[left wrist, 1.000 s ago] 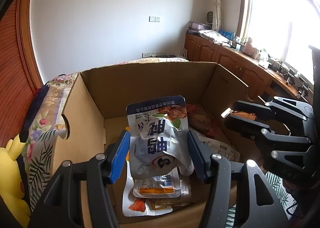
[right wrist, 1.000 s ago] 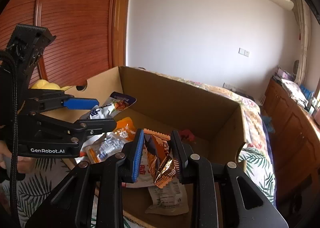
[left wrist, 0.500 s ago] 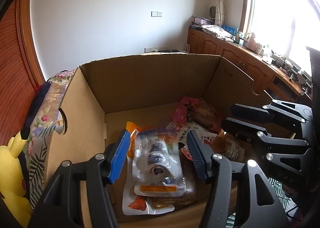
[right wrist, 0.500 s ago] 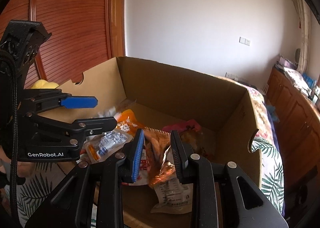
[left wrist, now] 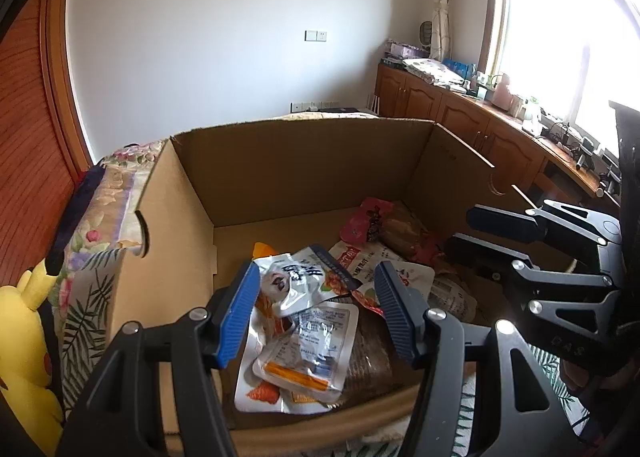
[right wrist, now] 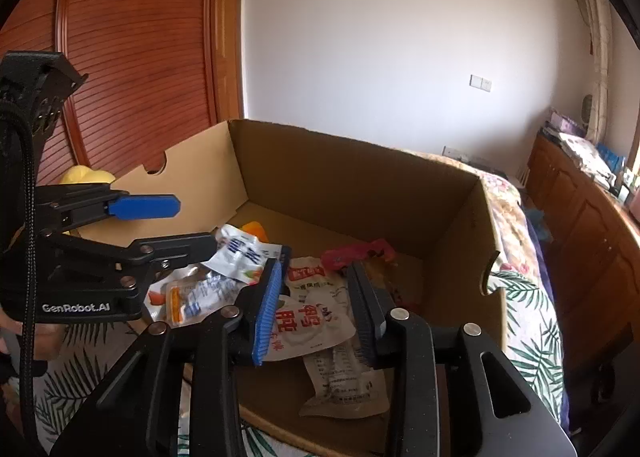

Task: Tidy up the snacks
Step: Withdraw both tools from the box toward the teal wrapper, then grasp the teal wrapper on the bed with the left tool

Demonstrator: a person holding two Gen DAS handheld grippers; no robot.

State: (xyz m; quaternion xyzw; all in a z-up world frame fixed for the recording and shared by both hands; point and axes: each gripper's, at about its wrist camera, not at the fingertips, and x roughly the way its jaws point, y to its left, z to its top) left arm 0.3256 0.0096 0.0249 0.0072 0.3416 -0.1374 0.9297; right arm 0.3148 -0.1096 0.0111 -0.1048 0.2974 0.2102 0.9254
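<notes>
- Left tongs (left wrist: 316, 313) hang parted over the cardboard box (left wrist: 304, 173), gripping nothing.
- Right tongs (right wrist: 316, 309) are opening, nothing between them.
- Snack packets (left wrist: 304, 329) lie heaped on the box floor toward its near edge.
- The box sits on a floral bed (right wrist: 532, 321).

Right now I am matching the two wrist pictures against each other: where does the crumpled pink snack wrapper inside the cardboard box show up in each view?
Left wrist view: the crumpled pink snack wrapper lies right of centre, near the box's far right corner.
Right wrist view: the same wrapper lies at centre, just above the right gripper.
Shared landmark: the brown cardboard box, back wall in both.
</notes>
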